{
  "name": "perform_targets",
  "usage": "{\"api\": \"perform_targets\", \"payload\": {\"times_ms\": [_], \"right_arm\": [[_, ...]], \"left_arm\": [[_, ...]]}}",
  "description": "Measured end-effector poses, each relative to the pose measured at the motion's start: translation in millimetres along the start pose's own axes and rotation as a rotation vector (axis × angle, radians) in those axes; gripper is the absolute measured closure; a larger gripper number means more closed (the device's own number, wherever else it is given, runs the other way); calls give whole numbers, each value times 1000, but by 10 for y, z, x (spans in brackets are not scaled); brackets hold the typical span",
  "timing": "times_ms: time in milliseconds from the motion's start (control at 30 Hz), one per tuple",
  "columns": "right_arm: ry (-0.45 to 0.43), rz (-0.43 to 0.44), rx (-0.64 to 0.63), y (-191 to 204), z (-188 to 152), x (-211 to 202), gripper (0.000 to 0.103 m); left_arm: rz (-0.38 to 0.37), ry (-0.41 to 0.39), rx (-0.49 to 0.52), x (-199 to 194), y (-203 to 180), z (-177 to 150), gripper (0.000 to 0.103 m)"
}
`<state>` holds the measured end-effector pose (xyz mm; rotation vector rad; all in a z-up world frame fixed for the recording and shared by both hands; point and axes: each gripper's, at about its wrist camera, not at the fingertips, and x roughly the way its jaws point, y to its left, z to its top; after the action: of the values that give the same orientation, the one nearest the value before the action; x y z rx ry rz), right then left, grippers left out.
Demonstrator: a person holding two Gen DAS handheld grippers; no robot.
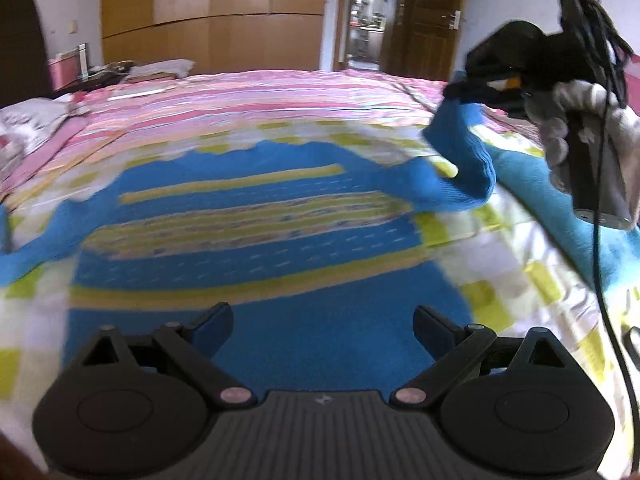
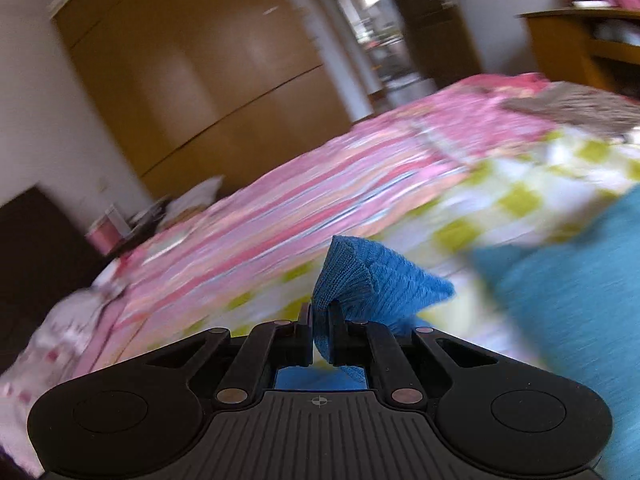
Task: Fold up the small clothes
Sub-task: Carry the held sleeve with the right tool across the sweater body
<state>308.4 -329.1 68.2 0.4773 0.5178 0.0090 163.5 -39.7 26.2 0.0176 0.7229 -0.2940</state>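
So the blue sweater (image 1: 256, 248) with the yellow stripes is lying spread flat on the checked quilt (image 1: 520, 256), roughly mid-bed, hem end toward the near edge. One sleeve (image 1: 460, 160) is off the quilt and arching up toward the far right side, because the right gripper (image 2: 320, 332) has its jaws clamped together on the cuff (image 2: 360, 280). From its own camera the grip looks pretty shallow, just a pinch of ribbed knit bunched between the pads.

That's my main worry: knit is stretchy and slippery, so if the sleeve gets carried across too fast the cuff could slide out and flop down crooked. Pulling too hard could also drag the whole body sideways and wreck the flat layout.

The left gripper (image 1: 320, 332) hovers over the hem area with jaws wide apart, gripping nothing, so nothing is pinning the sweater. There's also a black cable (image 1: 600, 200) hanging by the gloved hand (image 1: 576, 120), which could snag the fabric.
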Motion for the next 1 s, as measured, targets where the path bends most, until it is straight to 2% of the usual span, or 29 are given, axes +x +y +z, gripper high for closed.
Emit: {"api": "perform_targets", "payload": {"times_ms": [167,467,700,1000], "right_arm": [[76,66,-89,752,-355,327,96],[171,90,-266,1760,-1036,750,96],[229,100,-386,2242,-1539,955,96],[263,127,-476,2517,-1872,1065,96]], "left_arm": [[43,-13,-65,-154,424,-170,1],[52,-54,-167,-260,973,-269,1],[62,-65,-195,-293,1189,-301,1],[67,-72,-217,-287,1293,-311,1]]}}
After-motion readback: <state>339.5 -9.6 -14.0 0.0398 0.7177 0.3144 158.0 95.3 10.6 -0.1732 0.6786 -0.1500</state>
